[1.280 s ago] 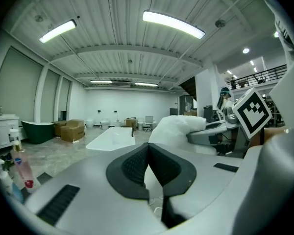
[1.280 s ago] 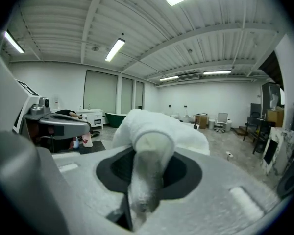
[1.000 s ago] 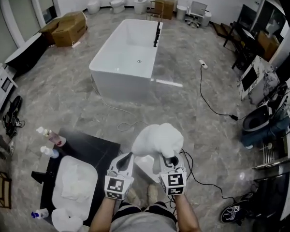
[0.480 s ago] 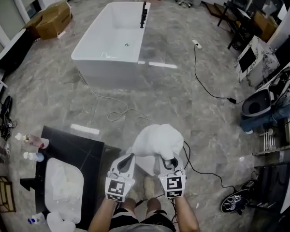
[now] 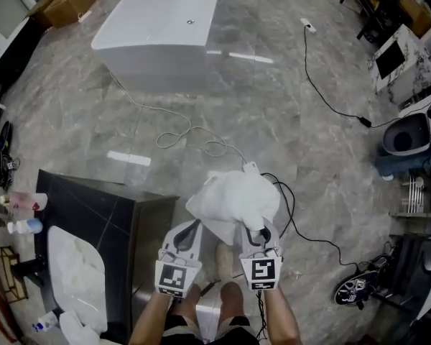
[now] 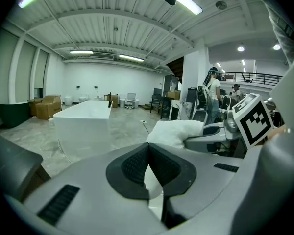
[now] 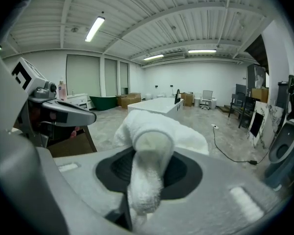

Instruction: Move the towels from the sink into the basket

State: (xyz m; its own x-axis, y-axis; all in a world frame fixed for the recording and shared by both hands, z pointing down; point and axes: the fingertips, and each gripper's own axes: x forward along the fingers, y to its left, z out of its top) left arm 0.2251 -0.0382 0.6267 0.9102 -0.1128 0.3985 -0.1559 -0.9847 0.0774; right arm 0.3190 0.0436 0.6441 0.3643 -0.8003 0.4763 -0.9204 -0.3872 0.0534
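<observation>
Towel (image 5: 233, 200) sat btwn right gripper (image 5: 257, 234) jaws, bulk ahead of them, a fold hanging below. Left gripper (image 5: 189, 230) was just left, tips beside towel's lower edge. Vanity counter (image 5: 111, 218) lay left of and below left jaws, w/ sink (image 5: 57, 233) set in it and more towels (image 5: 79, 279) inside; bottles (image 5: 23, 213) at its far-left edge. Bathtub (image 5: 151, 38) stood well ahead of both jaws, cable (image 5: 194, 131) on floor (image 5: 309, 142) btwn.

R gripper (image 7: 148, 173) jaws clamped on white towel (image 7: 157, 131), bathtub (image 7: 159, 104) beyond.
</observation>
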